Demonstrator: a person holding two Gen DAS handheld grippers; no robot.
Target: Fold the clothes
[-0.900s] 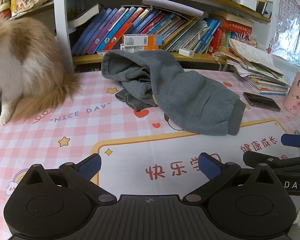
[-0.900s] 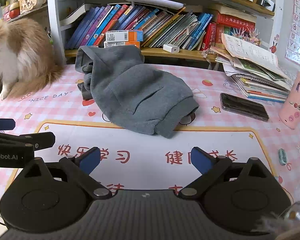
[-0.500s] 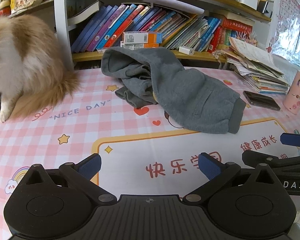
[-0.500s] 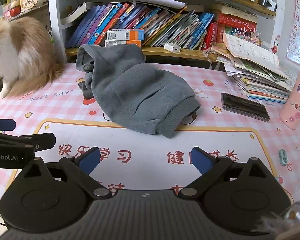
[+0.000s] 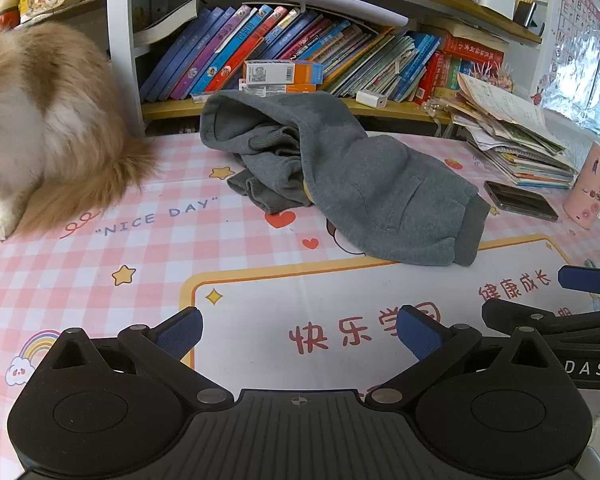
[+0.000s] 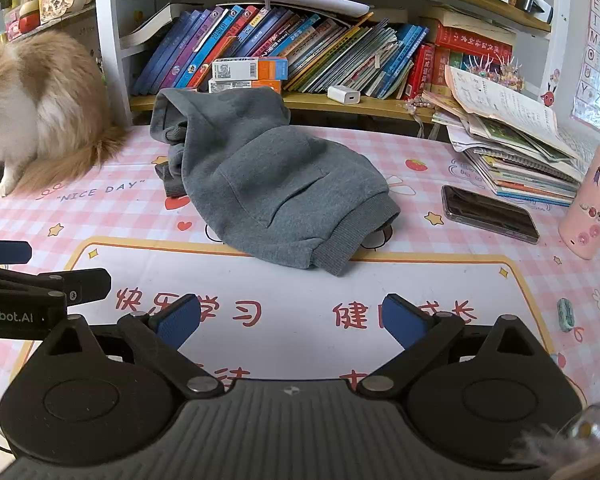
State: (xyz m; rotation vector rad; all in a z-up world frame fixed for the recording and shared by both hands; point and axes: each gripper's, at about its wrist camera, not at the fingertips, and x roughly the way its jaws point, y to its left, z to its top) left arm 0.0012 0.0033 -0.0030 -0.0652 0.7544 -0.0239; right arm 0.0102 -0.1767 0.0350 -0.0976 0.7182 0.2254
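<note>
The grey hoodie (image 6: 272, 184) sits in a crumpled heap toward the back of the surface (image 6: 300, 312), just in front of the bookshelf (image 6: 320, 100). Ribbed hem faces the grippers, hood is bunched up at the far left, and a sleeve cuff pokes out from under the body there. Front pocket is showing, so it's lying face up, more or less.

Nothing's folded yet, so the sensible first step is probably to spread it flat. Grabbing the hem corners and pulling it onto the white part of the mat looks like the best bet, then fishing the sleeves out from underneath.

Left gripper (image 5: 298, 332) and right gripper (image 6: 292, 318) both hover low over the mat, well short of the hoodie, fingers spread wide and holding nothing.

Worth minding: a fluffy cat (image 5: 48, 128) sits at the far left, and a phone (image 6: 488, 214), a pink cup (image 6: 590, 208) and a stack of books (image 6: 512, 152) crowd the right side.
</note>
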